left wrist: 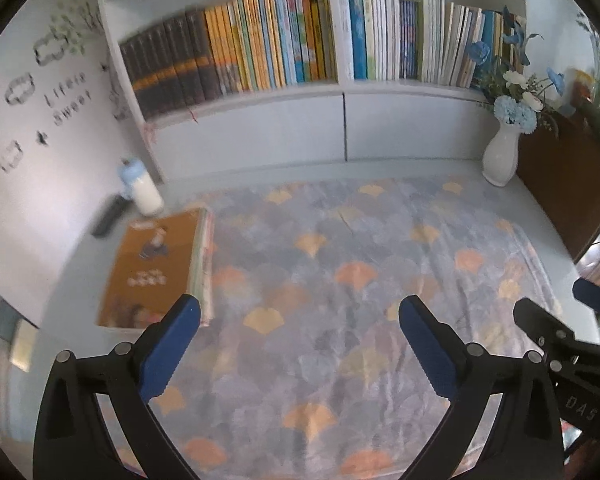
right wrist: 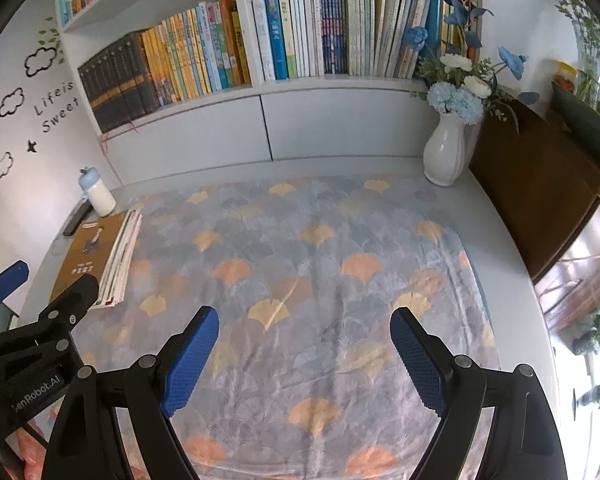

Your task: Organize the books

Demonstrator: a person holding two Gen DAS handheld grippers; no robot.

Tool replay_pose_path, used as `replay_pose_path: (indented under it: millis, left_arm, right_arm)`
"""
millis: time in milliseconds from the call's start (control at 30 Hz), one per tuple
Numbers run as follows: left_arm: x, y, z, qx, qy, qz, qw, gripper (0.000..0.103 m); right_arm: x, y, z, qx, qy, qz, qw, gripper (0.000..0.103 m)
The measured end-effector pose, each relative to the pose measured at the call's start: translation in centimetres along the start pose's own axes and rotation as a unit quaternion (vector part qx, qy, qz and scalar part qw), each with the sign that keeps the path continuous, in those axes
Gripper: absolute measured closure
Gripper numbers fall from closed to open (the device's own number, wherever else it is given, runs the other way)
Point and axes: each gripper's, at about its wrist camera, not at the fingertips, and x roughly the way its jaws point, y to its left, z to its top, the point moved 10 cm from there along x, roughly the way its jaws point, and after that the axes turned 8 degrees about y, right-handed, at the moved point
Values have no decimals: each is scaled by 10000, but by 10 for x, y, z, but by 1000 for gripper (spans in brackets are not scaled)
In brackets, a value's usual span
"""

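Left wrist view, books: a small stack of thin books with an orange-brown illustrated cover on top (left wrist: 156, 268) lies flat at the left edge of the white desk (left wrist: 460, 168), partly on the grey cloth printed with orange and yellow fan leaves (left wrist: 340, 272).
Left wrist view, left tool: the black left tool with blue ribbed pads (left wrist: 300, 340) is spread wide and carries nothing; its left pad sits just in front of the stack's near right corner.
Left wrist view, direction: the stack lies ahead and to the left of this tool, its long axis running away toward the white bookshelf full of upright books (left wrist: 340, 92).
Left wrist view, right tool: only its tip shows at the right edge, well apart from the stack.
Right wrist view, books: the same stack (right wrist: 100, 256) lies far left, its page edges facing the cloth.
Right wrist view, right tool: the black right tool with blue pads (right wrist: 304, 344) hangs released over the middle of the cloth, gripping nothing.
Right wrist view, nearer hand: the left tool (right wrist: 48, 284) overlaps the stack's near end, so I judge the left hand the closer one.
Next move, judgement: probably a reach leftward, jaws across the stack's short width.
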Motion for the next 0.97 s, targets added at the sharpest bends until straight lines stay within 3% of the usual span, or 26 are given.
replay_pose_path:
  millis: [233, 500, 700, 967]
  left_arm:
    - [41, 22, -9, -91, 324, -21, 9994, 3]
    - [42, 41, 6, 187, 156, -61, 9997, 3]
    - [23, 51, 28, 335, -193, -56, 9992, 3]
    - [16, 59, 30, 168, -385, -294, 9987, 3]
  right_arm:
    - [21, 8, -14, 134, 263, -457, 9985, 17]
    - [28, 28, -9, 324, 216, -591, 9975, 17]
    - [5, 42, 8, 410, -219, -701, 9965, 17]
    - [-11, 47, 11, 444, -444, -886, 9941, 17]
